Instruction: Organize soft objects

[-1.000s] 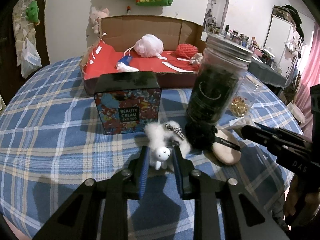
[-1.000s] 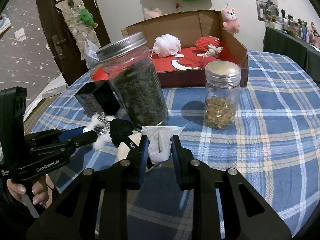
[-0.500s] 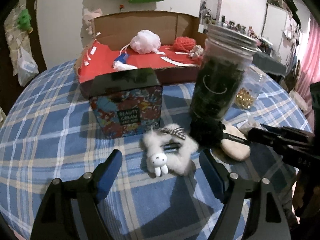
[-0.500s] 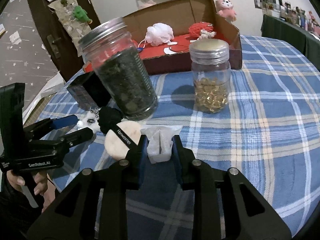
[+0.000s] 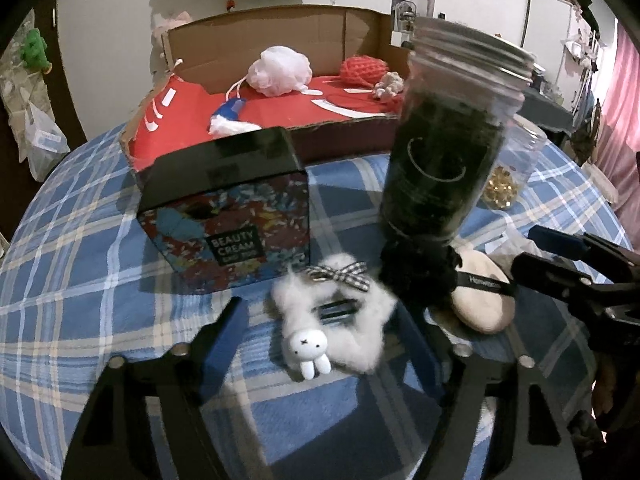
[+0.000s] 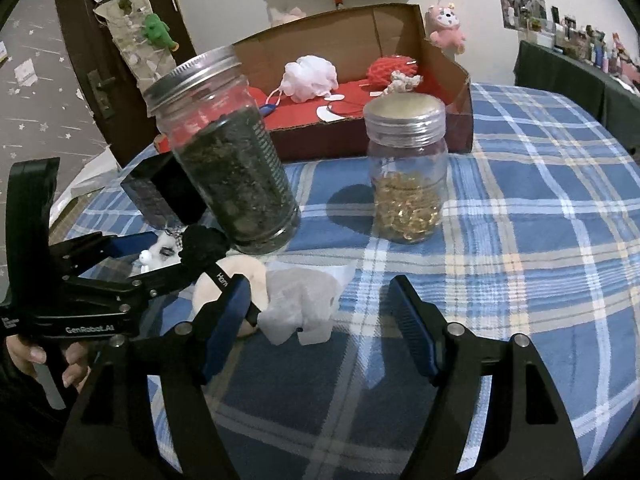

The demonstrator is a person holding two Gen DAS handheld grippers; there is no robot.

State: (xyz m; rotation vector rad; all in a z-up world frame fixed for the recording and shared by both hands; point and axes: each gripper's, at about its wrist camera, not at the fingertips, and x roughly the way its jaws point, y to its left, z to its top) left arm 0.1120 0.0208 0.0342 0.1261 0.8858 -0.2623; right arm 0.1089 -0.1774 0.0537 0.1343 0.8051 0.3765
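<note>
On the blue checked tablecloth [image 6: 540, 208], we hold our left gripper [image 5: 320, 344] with its jaws closing on either side of a white fluffy bunny charm [image 5: 332, 320], the pads not yet on it; the charm lies just in front of the tall jar of dark leaves [image 5: 444, 152], beside a black scrunchie [image 5: 416, 276]. Our right gripper [image 6: 320, 320] has its jaws opening around a crumpled white cloth [image 6: 304, 304], which sits free on the tablecloth in front of that jar and touches a beige powder puff [image 6: 240, 276]. Behind the jar stands the cardboard box [image 6: 460, 92], already holding a white bath pouf [image 6: 310, 78] and a red one [image 6: 390, 70].
</note>
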